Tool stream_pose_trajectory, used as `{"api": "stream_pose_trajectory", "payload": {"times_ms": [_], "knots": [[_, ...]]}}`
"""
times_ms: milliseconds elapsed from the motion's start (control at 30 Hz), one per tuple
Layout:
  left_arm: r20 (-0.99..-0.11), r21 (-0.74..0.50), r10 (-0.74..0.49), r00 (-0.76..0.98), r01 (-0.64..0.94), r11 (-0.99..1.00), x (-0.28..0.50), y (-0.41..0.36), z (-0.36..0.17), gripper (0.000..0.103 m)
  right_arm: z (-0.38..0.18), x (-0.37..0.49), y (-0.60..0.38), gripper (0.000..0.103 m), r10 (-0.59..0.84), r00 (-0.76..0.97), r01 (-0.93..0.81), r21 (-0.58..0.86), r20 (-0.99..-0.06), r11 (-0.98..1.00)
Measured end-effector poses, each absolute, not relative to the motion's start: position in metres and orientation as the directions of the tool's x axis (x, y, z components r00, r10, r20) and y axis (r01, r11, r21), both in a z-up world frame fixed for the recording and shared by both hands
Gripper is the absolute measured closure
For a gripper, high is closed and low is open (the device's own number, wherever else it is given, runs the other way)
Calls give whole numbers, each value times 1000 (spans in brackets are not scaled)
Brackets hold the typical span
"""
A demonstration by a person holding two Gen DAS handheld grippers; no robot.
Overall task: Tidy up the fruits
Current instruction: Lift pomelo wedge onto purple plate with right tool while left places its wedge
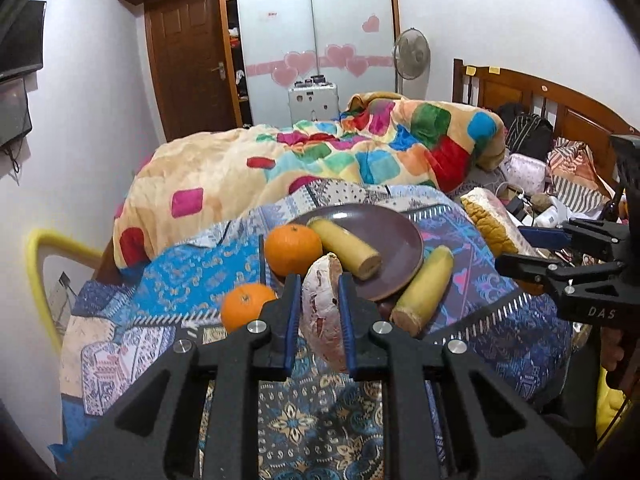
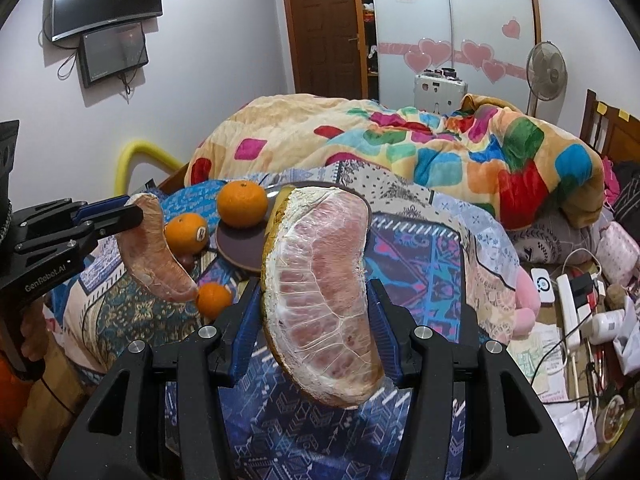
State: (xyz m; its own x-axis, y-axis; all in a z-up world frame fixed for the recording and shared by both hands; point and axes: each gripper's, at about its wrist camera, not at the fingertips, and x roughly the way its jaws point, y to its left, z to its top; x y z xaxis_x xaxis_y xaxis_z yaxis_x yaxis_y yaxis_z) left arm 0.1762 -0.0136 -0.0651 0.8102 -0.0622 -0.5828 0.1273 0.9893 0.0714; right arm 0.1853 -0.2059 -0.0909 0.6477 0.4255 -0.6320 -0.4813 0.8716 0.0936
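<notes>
Left tongs (image 1: pixel 319 300) grip a pomelo wedge (image 1: pixel 320 312); right tongs (image 2: pixel 314 312) clamp a bigger pomelo slice (image 2: pixel 320 292); plate (image 1: pixel 400 248) at 12 o'clock.

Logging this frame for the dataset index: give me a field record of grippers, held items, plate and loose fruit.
left gripper: shut on pomelo wedge, lifted off the bedspread
right gripper: shut on larger pomelo wedge, flesh facing camera
plate: brown, on patterned bedspread, holds one banana piece
second banana piece: leaning on the plate's rim
oranges: one at plate edge, one on the bedspread, a third small one
surface: bed
</notes>
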Motion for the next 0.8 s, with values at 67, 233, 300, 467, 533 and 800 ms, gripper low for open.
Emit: {"api": "stream_pose_trajectory", "payload": {"times_ms": [67,233,300,467,533,800], "knots": [[-576,73,-63,815,128,989,180,-14,-62,85,-90,188,-204,55,425,652,-482,89,-629,872],[-565,76,-66,823,131,988,190,-17,-57,85,-84,197,-202,55,429,665,-478,92,-611,874],[-565,75,-69,822,134,988,196,-18,-58,85,-82,201,-202,55,431,669,-477,95,-606,874],[-567,74,-78,820,145,987,209,-20,-62,85,-80,212,-199,55,434,675,-474,100,-596,875],[-569,72,-82,818,149,986,215,-22,-64,85,-81,216,-198,55,433,677,-473,99,-595,875],[-575,66,-86,813,151,986,242,-21,-72,85,-86,238,-190,55,429,676,-469,99,-599,877]]}}
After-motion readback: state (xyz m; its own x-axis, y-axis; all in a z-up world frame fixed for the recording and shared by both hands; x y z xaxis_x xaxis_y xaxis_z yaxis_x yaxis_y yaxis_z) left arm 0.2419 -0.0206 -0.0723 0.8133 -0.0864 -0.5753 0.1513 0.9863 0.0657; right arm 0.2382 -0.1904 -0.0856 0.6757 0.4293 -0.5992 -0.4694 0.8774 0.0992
